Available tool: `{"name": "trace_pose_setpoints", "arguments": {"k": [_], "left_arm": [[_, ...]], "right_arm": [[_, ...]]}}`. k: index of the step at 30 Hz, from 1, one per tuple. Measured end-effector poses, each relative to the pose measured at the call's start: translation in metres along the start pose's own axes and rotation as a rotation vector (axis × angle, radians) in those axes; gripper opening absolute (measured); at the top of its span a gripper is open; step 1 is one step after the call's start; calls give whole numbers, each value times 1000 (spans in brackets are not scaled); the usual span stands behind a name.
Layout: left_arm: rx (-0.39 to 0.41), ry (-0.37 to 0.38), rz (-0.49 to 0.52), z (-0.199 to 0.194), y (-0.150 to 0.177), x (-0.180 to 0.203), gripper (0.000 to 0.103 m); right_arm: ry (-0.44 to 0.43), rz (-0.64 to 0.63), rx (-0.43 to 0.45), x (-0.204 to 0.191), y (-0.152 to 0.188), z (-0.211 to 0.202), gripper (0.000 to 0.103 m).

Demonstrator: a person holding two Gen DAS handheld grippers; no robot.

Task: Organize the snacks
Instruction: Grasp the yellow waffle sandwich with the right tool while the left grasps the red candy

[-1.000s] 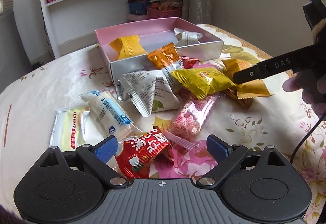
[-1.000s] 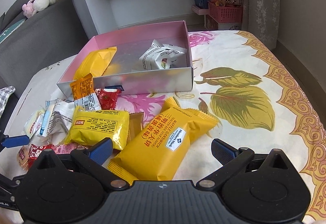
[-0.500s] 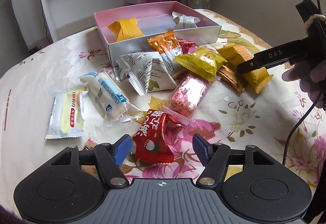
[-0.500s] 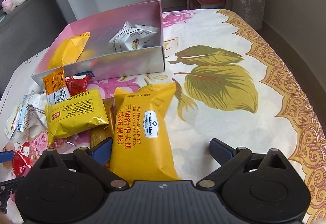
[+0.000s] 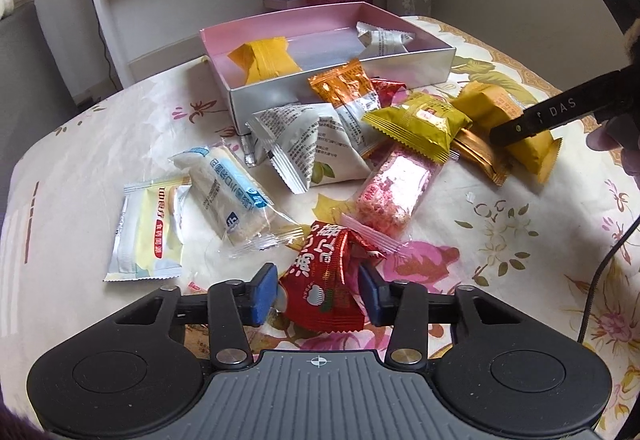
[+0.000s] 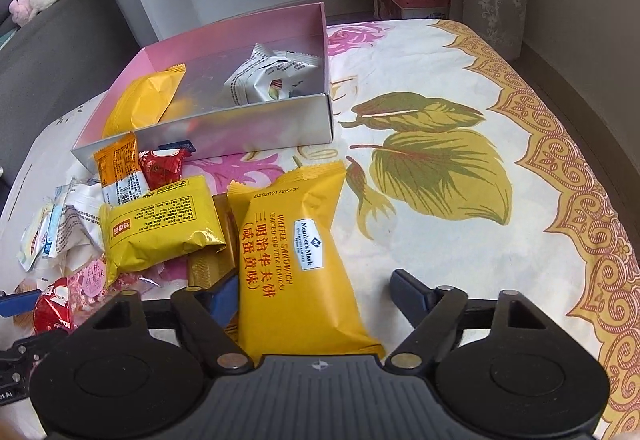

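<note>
The left tongs (image 5: 318,294) have just been closing and now sit around the red packet (image 5: 326,290), which lies right between the blue pads; the right pad meets the wrapper, and at the left pad a sliver of gap may remain, so I judge the grip nearly made, not firm. The red packet's long axis runs toward 12 o'clock, along the tongs' pointing line.

The right tongs (image 6: 314,292) have also been closing, around the big yellow waffle packet (image 6: 298,256). Its long axis likewise points to about 12 o'clock. The left pad touches its edge; the right pad stands clearly apart from it, so these tongs are not yet clamped.

The pink box (image 6: 280,128) lies at 11 o'clock from the right tongs and at 12 to 1 o'clock from the left tongs (image 5: 340,88), well beyond the heap. The right hand looks nearer to it. Inside are 2 items: a yellow packet (image 5: 264,58) at the left end and a white packet (image 5: 382,40) at the right end, with bare floor between. The other snacks lie loose on the flowered surface (image 6: 440,240).
</note>
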State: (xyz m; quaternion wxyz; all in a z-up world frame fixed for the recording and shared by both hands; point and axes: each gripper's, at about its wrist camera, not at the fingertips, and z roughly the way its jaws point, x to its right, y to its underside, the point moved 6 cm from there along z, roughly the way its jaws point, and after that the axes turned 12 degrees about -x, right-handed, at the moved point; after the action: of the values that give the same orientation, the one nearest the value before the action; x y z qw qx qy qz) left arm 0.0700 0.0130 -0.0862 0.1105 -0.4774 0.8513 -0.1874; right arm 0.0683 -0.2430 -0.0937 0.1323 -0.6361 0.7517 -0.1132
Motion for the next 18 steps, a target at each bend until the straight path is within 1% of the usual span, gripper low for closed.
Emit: {"name": "trace_pose_setpoints", "arguments": {"k": [1,3,6,18], "left_arm": [[1,-1,-18,-1,-1,-2,35],[4,13,-65,-4,-3,-8,34],[2,30,-116,-6,-5,-13,34],[39,61,-174,-31,-7,-17,33]], "right_arm": [[2,-13,0,-1,0,-1,49],[9,-23,7,-2,-2,-2,45],[-2,-7,9,0,-4,-5,38],[-42,16,50,-1,-9,-25,37]]}}
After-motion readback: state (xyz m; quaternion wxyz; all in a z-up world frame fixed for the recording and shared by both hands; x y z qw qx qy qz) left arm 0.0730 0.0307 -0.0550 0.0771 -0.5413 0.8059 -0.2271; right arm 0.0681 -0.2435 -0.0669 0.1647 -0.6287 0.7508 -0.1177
